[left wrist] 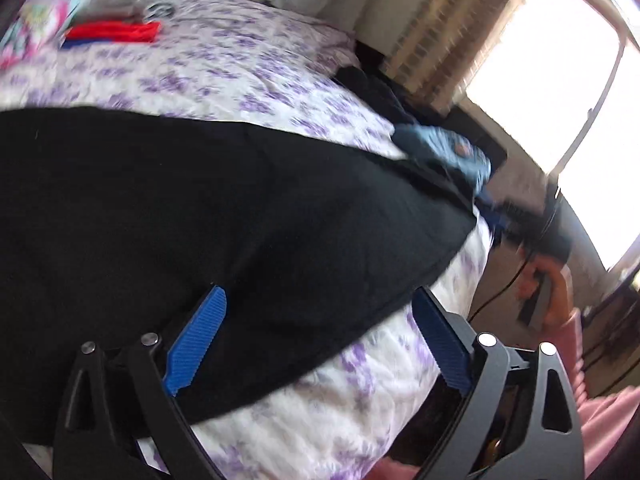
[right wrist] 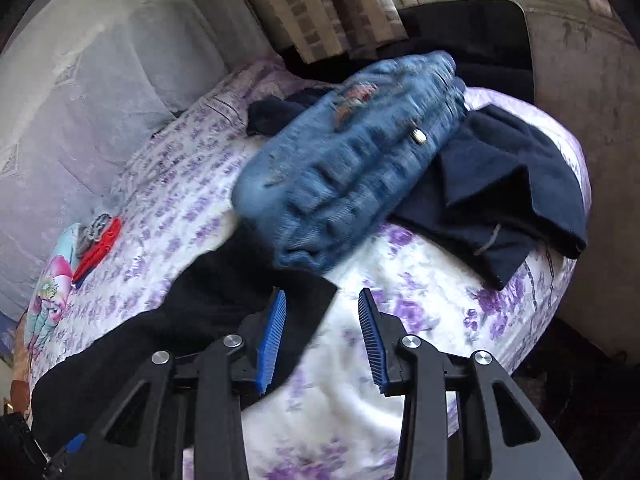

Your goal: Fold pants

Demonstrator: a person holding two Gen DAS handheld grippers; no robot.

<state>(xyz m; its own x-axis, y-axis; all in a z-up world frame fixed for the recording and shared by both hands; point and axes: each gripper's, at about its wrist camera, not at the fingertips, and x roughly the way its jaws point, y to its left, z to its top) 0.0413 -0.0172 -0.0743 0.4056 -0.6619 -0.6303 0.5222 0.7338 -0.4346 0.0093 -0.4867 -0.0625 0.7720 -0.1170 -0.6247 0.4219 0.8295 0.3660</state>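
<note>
Both grippers, left gripper (left wrist: pixel 320 312) and right gripper (right wrist: pixel 322 312), show jaws open, holding nothing. Black pants (left wrist: pixel 180 208) lie spread on the bed (left wrist: pixel 280 76). Judged between folds; next requires regripping an edge.

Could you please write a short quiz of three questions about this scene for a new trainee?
1. True or false: the black pants lie spread on the floral bedsheet.
2. What lies next to the pants, at their far end? A) denim garment B) towel C) pillow
3. Does the left gripper hold the pants?

Key:
1. True.
2. A, the blue denim garment.
3. No. Its jaws stand wide open, with the cloth's edge between them but not pinched.
</note>
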